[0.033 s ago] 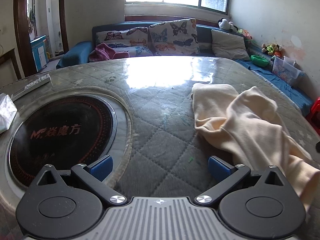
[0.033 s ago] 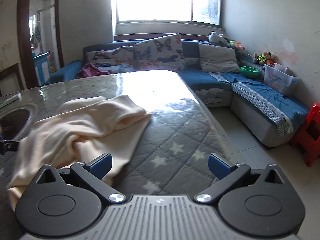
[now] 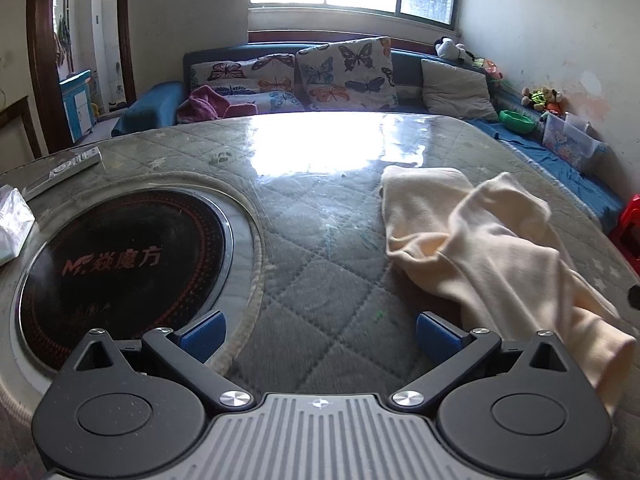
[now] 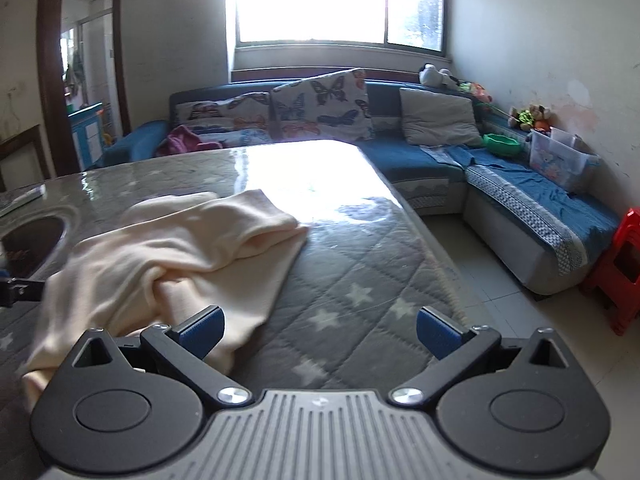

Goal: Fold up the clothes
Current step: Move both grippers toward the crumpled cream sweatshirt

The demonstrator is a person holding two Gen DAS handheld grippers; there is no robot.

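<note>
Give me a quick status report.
Left gripper open, right gripper open, both empty. Cream garment crumpled, unfolded on table. Nothing blocking.

Left of the cream garment (image 3: 492, 248), bare quilted table (image 3: 320, 240) lies open as far as the round cooktop (image 3: 120, 256). A remote (image 3: 64, 170) and a plastic packet (image 3: 12, 220) crowd the cooktop's far-left rim.

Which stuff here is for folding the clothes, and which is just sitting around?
For the job:
- cream garment, crumpled on the table
- left gripper, open
- right gripper, open
- quilted table cover, the folding surface

Just lying about:
- round cooktop set in the table
- butterfly pillows on the sofa
- green bowl
- red stool
- plush toys
</note>
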